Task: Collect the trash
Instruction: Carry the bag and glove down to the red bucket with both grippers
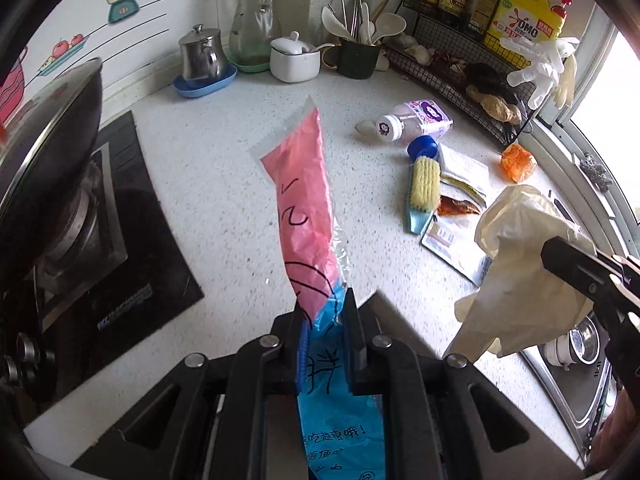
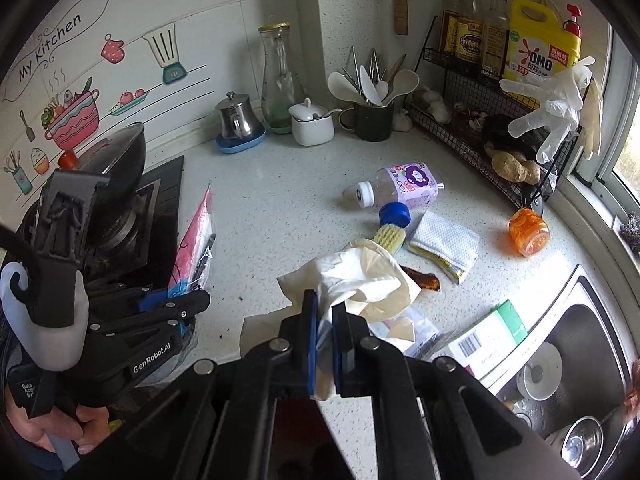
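Note:
My left gripper (image 1: 325, 300) is shut on a long pink and blue plastic wrapper (image 1: 304, 184) and holds it above the white counter (image 1: 224, 184). The wrapper also shows in the right wrist view (image 2: 192, 248), sticking up from the left gripper (image 2: 188, 300). My right gripper (image 2: 325, 300) is shut on a crumpled cream rubber glove (image 2: 360, 276), held above the counter (image 2: 280, 208); the glove hangs at the right of the left wrist view (image 1: 520, 264). More litter lies on the counter: an empty bottle with a purple label (image 2: 400, 188), a brown wrapper (image 2: 424, 278), flat packets (image 1: 456, 240).
A scrub brush (image 1: 424, 184), folded cloth (image 2: 444, 244) and orange jar (image 2: 529, 232) lie on the counter. A stove with a wok (image 1: 52, 152) stands left, a sink with bowls (image 2: 560, 380) right. A wire rack (image 2: 480, 128), utensil cup (image 2: 372, 120) and kettle (image 2: 236, 120) line the back.

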A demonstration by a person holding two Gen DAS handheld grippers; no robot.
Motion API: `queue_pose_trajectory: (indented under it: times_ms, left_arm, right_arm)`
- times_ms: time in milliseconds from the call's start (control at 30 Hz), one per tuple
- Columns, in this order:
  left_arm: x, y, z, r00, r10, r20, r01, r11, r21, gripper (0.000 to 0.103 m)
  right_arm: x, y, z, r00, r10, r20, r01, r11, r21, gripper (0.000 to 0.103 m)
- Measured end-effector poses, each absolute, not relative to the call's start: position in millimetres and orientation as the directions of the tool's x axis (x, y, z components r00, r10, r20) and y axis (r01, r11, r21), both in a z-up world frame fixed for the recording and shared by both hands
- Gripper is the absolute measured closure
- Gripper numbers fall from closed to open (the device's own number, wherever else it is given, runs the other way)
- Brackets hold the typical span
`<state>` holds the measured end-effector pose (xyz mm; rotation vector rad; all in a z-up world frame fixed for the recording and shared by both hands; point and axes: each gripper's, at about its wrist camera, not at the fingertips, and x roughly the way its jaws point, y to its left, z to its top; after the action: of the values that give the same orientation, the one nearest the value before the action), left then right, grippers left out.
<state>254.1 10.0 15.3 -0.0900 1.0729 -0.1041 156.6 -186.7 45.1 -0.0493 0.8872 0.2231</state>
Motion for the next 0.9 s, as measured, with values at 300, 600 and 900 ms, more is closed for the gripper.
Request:
queue_pose_trajectory:
  times_ms: [300, 600, 900]
  left_arm:
    - [169.5, 31.7, -10.8, 0.431, -0.157, -0.889, 0.026, 0.987, -0.161, 0.091]
    - [121.7, 35.6, -59.4, 0.342, -0.185, -0.921, 0.012, 0.981, -0.192, 0.091]
    - [125.2, 35.6, -164.8, 0.227, -0.226, -0.947, 0.011, 0.973, -0.229, 0.091]
  right_arm:
    - [90.3, -158.6, 26.4, 0.57, 0.179, -0.802, -0.243, 0.969, 0.044, 0.097]
    - [58.9, -141.3, -11.0, 0.506, 0.172, -0.845, -0.247, 0.968, 0.049, 0.097]
    - [63.4, -136.7, -95.0, 0.454, 0.154, -0.877, -0.23, 0.972, 0.052, 0.097]
